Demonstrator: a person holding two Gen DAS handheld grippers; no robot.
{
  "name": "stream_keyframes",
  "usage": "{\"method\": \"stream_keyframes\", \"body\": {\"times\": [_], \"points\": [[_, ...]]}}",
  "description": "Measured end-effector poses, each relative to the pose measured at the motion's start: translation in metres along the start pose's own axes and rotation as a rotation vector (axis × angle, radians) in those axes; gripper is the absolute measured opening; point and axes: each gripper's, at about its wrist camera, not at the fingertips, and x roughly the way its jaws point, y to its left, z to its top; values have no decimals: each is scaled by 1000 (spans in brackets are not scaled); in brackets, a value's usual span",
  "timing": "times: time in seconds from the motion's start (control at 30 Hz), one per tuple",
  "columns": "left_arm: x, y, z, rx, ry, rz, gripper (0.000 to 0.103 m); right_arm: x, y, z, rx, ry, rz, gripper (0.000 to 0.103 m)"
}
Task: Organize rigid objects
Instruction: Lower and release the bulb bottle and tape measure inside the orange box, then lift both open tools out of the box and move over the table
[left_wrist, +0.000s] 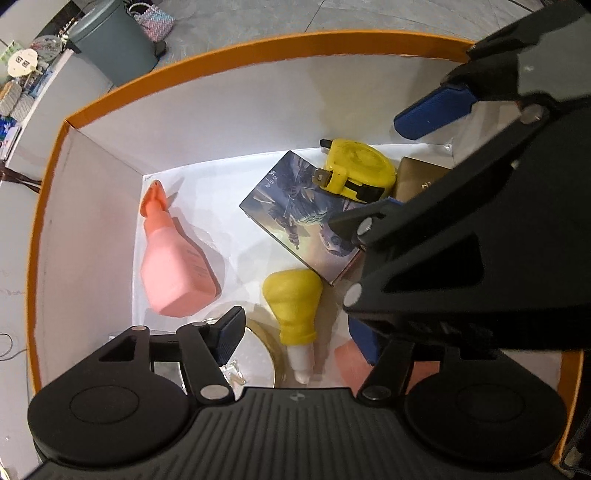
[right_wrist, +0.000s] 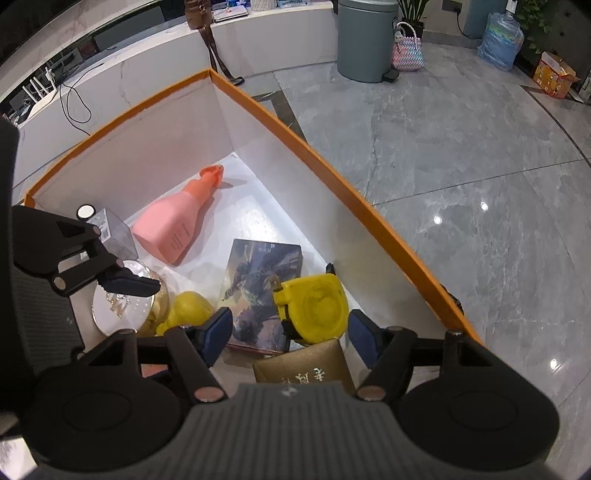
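Observation:
An orange-rimmed box with white walls holds the objects. My left gripper hangs open over a yellow bulb-shaped bottle that lies between its fingers, untouched. My right gripper is open around a yellow tape measure, which rests on a picture-printed case; its left pad stands clear of the tape measure. A gold box lies below it. A pink spray bottle lies apart. The right gripper covers the box's right side in the left wrist view.
A silver-lidded jar and a grey carton sit in the box's near-left corner. Outside are a grey pedal bin, a woven bag, a marble floor and a white counter.

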Motion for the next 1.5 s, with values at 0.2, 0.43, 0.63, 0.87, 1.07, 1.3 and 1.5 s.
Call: {"method": "stream_keyframes", "body": {"times": [0.2,0.43,0.63,0.87,1.07,1.3,1.5], "points": [[-14,-1,-3,-16,-27,5,76,-12,-2,0,9,-28,-2,72],[-37,4,-6,-36,-68,10,76,-21,-1,1,13,-50,-10,73],[-55,10,-9,-83,-132,14,76,-31,-3,1,25,-75,-21,73],[-78,14,-21,-141,-194,12,76,-48,1,3,36,-122,-27,74],[-97,12,-35,-139,-213,28,76,-56,14,4,9,-136,-27,74],[-113,20,-59,-167,-229,52,77,-66,35,3,-25,-156,-15,75],[-126,34,-89,-201,-226,83,78,-72,64,3,-67,-170,2,75]]}}
